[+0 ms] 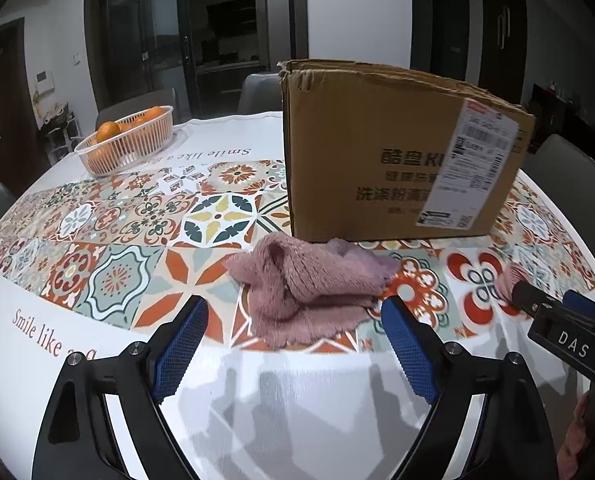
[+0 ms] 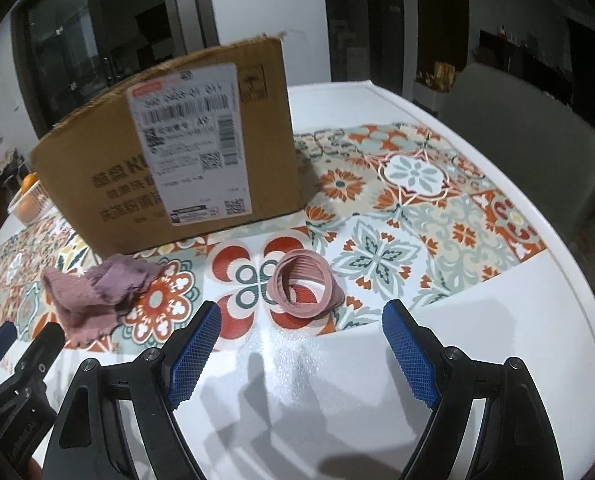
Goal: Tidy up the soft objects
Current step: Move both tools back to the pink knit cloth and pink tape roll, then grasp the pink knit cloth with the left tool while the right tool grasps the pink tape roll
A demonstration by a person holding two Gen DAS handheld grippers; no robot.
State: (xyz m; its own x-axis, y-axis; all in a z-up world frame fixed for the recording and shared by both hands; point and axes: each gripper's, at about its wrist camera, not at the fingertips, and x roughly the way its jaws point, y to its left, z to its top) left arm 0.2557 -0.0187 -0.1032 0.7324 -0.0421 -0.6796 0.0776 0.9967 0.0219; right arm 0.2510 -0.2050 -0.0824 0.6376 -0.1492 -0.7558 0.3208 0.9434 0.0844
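Left gripper: the left gripper (image 1: 293, 320) hangs over the white near edge of the table, blue pads spread wide, nothing between them.
Fluffy cloth: a crumpled pink fluffy cloth (image 1: 309, 284) lies on the tablecloth (image 1: 137, 240) just ahead of that gripper, lined up with the gap between its fingers and not touched by them.
Right gripper: the right gripper (image 2: 301, 320) is also spread wide and empty, angled down at the table.
Ribbed band: a pink ribbed band (image 2: 303, 288), coiled in a loose ring, sits on the patterned cloth just ahead of the right gripper, clear of both pads.
Box: a cardboard box (image 1: 377, 160) with a shipping label stands upright behind both soft pieces; the fluffy cloth lies close to its front wall.
Spacing: cloth and band lie apart, cloth to the left, band to the right.
Basket: a white basket (image 1: 125, 148) holding oranges (image 1: 109, 130) sits far back on the left.
Chair: a grey chair (image 2: 529, 128) stands at the table's far right.
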